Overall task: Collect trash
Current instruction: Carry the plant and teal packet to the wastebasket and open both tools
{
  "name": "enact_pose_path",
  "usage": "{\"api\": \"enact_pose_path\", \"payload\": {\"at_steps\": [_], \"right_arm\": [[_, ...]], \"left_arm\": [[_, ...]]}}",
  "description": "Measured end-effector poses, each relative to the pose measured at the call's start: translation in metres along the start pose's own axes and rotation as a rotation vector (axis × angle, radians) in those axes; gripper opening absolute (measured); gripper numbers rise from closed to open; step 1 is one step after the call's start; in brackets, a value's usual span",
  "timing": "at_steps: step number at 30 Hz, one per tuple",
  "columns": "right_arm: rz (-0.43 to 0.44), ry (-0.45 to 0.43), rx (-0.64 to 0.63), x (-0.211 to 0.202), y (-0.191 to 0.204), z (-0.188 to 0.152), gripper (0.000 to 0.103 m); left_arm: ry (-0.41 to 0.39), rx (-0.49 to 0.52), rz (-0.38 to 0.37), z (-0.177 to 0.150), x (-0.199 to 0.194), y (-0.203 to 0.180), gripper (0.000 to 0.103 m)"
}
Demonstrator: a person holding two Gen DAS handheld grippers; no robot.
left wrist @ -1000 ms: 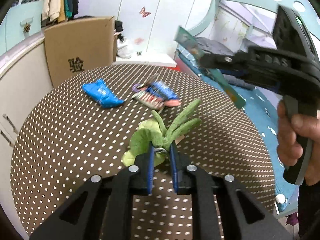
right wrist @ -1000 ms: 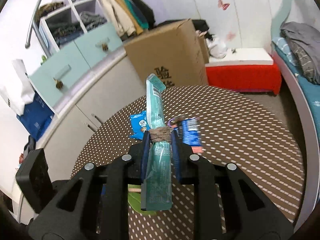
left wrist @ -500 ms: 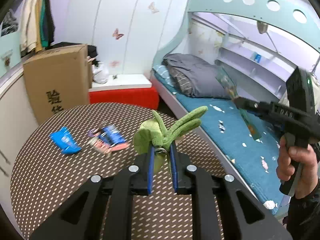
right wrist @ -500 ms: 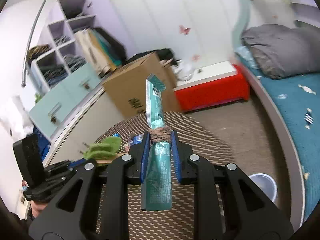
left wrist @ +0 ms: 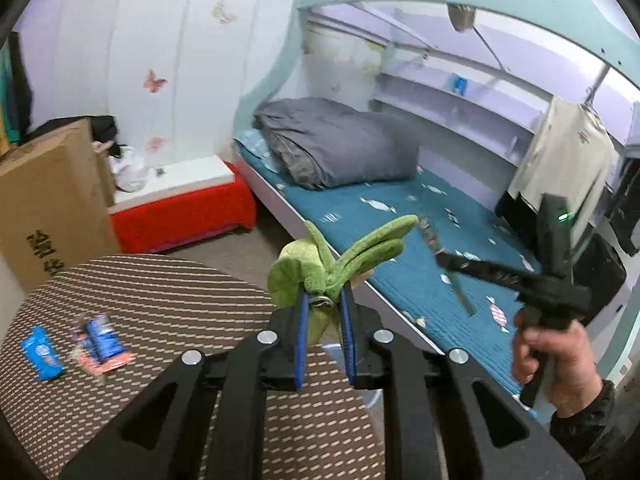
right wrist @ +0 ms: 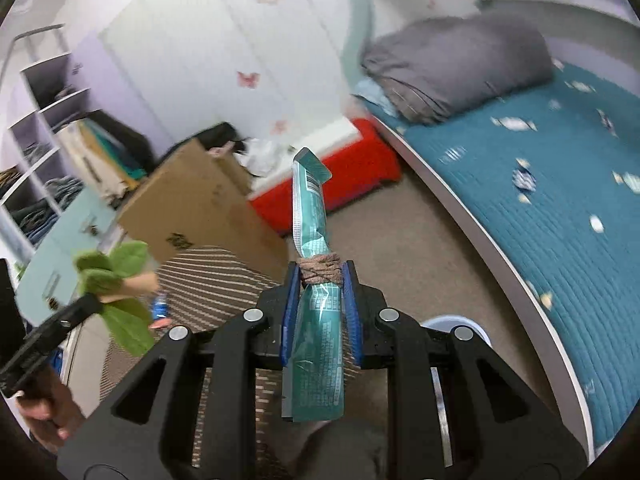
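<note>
My left gripper (left wrist: 325,308) is shut on a green plush toy (left wrist: 316,268) and holds it in the air past the edge of the round dotted table (left wrist: 160,296). The toy also shows in the right wrist view (right wrist: 116,280). My right gripper (right wrist: 320,280) is shut on a long teal wrapper (right wrist: 316,320) bound with brown string, held above the floor. A blue packet (left wrist: 40,352) and more wrappers (left wrist: 100,348) lie on the table at the left. A pale blue bin (right wrist: 456,326) shows just behind my right fingers.
A bed (left wrist: 400,240) with a teal cover and a grey duvet runs along the right. A cardboard box (left wrist: 44,200) and a red and white bench (left wrist: 180,204) stand behind the table. The right gripper and hand (left wrist: 552,320) are at the right.
Both grippers have lifted off the table and swung to the right, towards the bed and floor, each still holding its item. The bin has come closer in the right wrist view.
</note>
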State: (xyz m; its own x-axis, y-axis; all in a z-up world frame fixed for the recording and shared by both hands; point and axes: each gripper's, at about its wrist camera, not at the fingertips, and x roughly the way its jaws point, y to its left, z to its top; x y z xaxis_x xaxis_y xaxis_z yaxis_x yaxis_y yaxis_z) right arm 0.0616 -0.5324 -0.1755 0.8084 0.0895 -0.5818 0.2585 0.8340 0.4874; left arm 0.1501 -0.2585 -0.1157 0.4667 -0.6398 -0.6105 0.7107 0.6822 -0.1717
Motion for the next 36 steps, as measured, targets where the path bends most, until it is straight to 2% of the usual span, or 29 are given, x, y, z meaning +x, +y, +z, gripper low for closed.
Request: {"api": "enact_pose_path", "payload": {"at_steps": [7,13,14,15,16,17,26,28,29,30,31,32,34,36], "right_arm": [[-0.069,0.098,0.121,0.043,-0.072,-0.022,0.022],[-0.078,0.175,0.179,0.084,-0.105,-0.036,0.025],[-0.088,0.195,0.197,0.094,-0.114,-0.039,0.030],[-0.092,0.213,0.214,0.101,-0.123,-0.043,0.040],[-0.094,0.224,0.236,0.106,-0.130,-0.047,0.063],[-0.100,0.221,0.258,0.108,-0.137,-0.050,0.067],[-0.121,0.138,0.337,0.072,-0.161,-0.053,0.074],[-0.125,0.114,0.330,0.063,-0.162,-0.049,0.076],[-0.127,0.102,0.327,0.058,-0.162,-0.046,0.077],[-0.128,0.095,0.325,0.056,-0.160,-0.045,0.078],[-0.126,0.083,0.320,0.051,-0.159,-0.042,0.080],[-0.126,0.074,0.317,0.047,-0.156,-0.041,0.082],[-0.129,0.056,0.316,0.040,-0.154,-0.038,0.086],[-0.128,0.040,0.319,0.035,-0.153,-0.037,0.089]], "left_arm": [[0.079,0.018,-0.029,0.001,0.060,-0.034,0.014],[0.177,0.036,-0.029,-0.005,0.117,-0.053,0.014],[0.195,0.037,-0.030,-0.007,0.127,-0.056,0.014],[0.213,0.038,-0.031,-0.009,0.137,-0.057,0.014],[0.232,0.041,-0.031,-0.010,0.146,-0.059,0.014],[0.250,0.044,-0.031,-0.012,0.156,-0.062,0.014],[0.387,0.078,-0.041,-0.030,0.222,-0.076,0.015],[0.411,0.086,-0.042,-0.032,0.234,-0.079,0.019],[0.422,0.095,-0.036,-0.032,0.240,-0.079,0.023],[0.428,0.099,-0.030,-0.033,0.243,-0.080,0.047],[0.438,0.097,-0.012,-0.032,0.248,-0.079,0.083],[0.434,0.094,0.004,-0.031,0.249,-0.079,0.092],[0.390,0.097,0.021,-0.027,0.244,-0.078,0.093],[0.393,0.109,0.047,-0.024,0.241,-0.078,0.093]]}}
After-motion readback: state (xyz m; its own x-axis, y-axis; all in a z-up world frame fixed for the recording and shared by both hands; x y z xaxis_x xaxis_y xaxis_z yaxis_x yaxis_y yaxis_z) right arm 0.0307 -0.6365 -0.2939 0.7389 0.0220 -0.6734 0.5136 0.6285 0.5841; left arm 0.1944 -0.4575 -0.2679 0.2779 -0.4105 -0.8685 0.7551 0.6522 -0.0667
